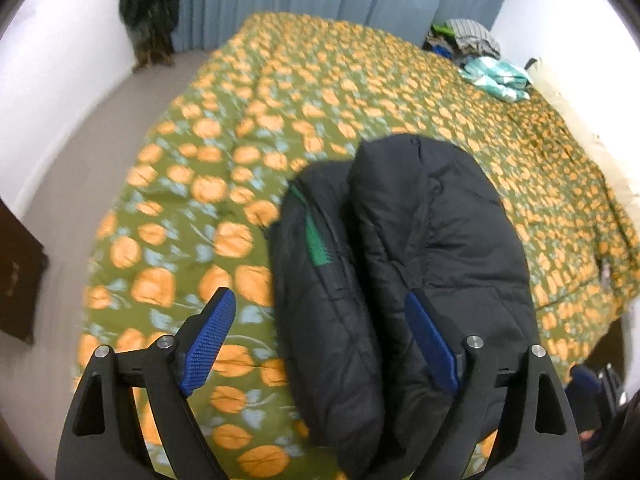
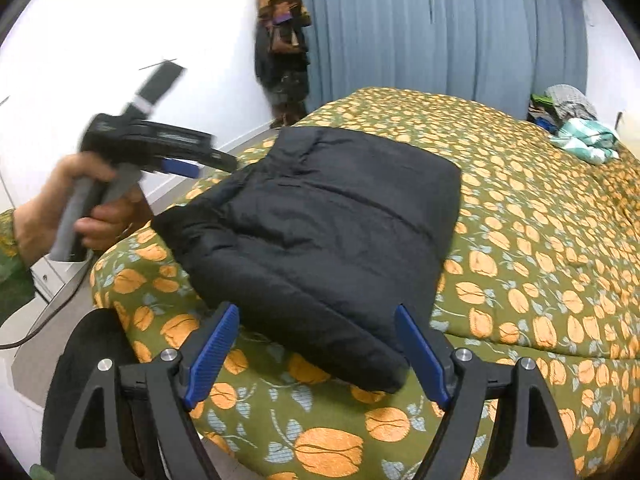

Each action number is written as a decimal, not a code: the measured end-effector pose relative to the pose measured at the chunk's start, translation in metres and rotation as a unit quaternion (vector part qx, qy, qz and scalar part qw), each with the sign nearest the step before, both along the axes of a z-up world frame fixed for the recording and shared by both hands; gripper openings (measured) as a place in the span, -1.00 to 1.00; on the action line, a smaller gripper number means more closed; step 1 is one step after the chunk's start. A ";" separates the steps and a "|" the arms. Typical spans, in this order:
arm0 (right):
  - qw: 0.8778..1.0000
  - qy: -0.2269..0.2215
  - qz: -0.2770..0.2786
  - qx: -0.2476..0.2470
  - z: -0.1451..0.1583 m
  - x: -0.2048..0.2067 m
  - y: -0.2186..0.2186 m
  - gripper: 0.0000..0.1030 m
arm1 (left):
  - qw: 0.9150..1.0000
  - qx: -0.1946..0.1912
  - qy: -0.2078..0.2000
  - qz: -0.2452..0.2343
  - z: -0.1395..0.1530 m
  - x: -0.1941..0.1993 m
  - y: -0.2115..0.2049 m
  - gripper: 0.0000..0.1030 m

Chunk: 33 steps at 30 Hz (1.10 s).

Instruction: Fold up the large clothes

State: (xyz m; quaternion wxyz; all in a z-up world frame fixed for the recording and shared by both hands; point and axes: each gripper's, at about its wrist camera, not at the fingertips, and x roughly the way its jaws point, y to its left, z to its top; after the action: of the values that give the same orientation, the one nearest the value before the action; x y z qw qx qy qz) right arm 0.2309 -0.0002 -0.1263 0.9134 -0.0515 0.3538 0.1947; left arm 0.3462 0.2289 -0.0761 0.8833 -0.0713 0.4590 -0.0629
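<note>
A black puffer jacket lies folded into a thick bundle on the bed, on a green bedspread printed with orange flowers, near the bed's front corner. In the left wrist view the jacket shows two padded layers side by side with a green strip of lining between them.

The left gripper hangs above the bundle with its jaws spread wide; the blue pads touch nothing, the jacket lying below and running forward between them, one pad over the bedspread and the other over the black fabric. In the right wrist view the same left gripper appears blurred, held by a hand at the jacket's far left edge, apart from the cloth.

The right gripper also has its jaws spread, empty, with the jacket's near edge just ahead of and between the pads, not pinched.

Far beyond the jaws, at the back right corner of the bed, sits a pile of clothes. A blue curtain hangs behind the bed, and dark garments hang on the white wall beside it.
</note>
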 end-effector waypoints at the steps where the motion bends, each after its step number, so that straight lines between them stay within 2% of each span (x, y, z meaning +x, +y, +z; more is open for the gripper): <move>1: 1.000 0.000 -0.004 -0.002 -0.002 0.000 -0.002 0.60 | 1.000 0.017 -0.014 0.006 0.006 -0.005 0.000 0.70; 4: 1.000 0.009 -0.012 -0.010 -0.005 0.005 -0.006 0.60 | 0.997 0.055 -0.052 0.019 0.022 -0.015 -0.002 0.79; 6: 1.000 0.007 -0.012 0.003 -0.002 0.005 -0.013 0.60 | 0.993 0.083 -0.075 0.027 0.031 -0.022 -0.006 0.80; 13: 1.000 -0.003 -0.023 0.011 0.010 0.010 -0.024 0.60 | 0.983 0.158 -0.095 0.026 0.035 -0.024 -0.019 0.80; 16: 0.999 -0.002 -0.030 0.013 0.010 0.012 -0.027 0.60 | 0.980 0.173 -0.097 0.026 0.036 -0.028 -0.021 0.80; 22: 0.999 0.005 -0.031 0.011 0.007 0.017 -0.025 0.60 | 0.979 0.176 -0.099 0.024 0.037 -0.031 -0.022 0.80; 23: 0.999 0.005 -0.031 0.010 0.006 0.017 -0.025 0.60 | 0.980 0.170 -0.097 0.019 0.038 -0.031 -0.022 0.80; 25: 0.999 0.005 -0.030 0.011 0.006 0.017 -0.024 0.60 | 0.987 0.134 -0.086 -0.010 0.039 -0.029 -0.022 0.80; 26: 0.999 0.005 -0.030 0.012 0.006 0.017 -0.024 0.60 | 0.993 0.080 -0.069 -0.047 0.038 -0.026 -0.019 0.80; 27: 0.999 0.005 -0.031 0.013 0.007 0.018 -0.025 0.60 | 0.995 0.025 -0.047 -0.084 0.036 -0.022 -0.017 0.80; 29: 0.999 0.004 -0.033 0.015 0.007 0.018 -0.026 0.60 | 0.988 -0.056 0.001 -0.141 0.026 -0.010 -0.013 0.80; 30: 0.999 0.004 -0.035 0.017 0.007 0.019 -0.027 0.60 | 0.986 -0.067 0.015 -0.154 0.020 -0.004 -0.013 0.80; 33: 0.999 0.009 -0.042 0.027 0.007 0.023 -0.032 0.60 | 0.982 -0.062 0.052 -0.169 -0.002 0.014 -0.012 0.79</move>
State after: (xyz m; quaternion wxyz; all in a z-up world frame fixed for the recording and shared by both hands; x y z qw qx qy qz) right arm 0.2540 -0.0323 -0.1194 0.9186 -0.0102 0.3585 0.1660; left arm 0.3602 0.2164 -0.0779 0.8285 -0.0504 0.5053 -0.2360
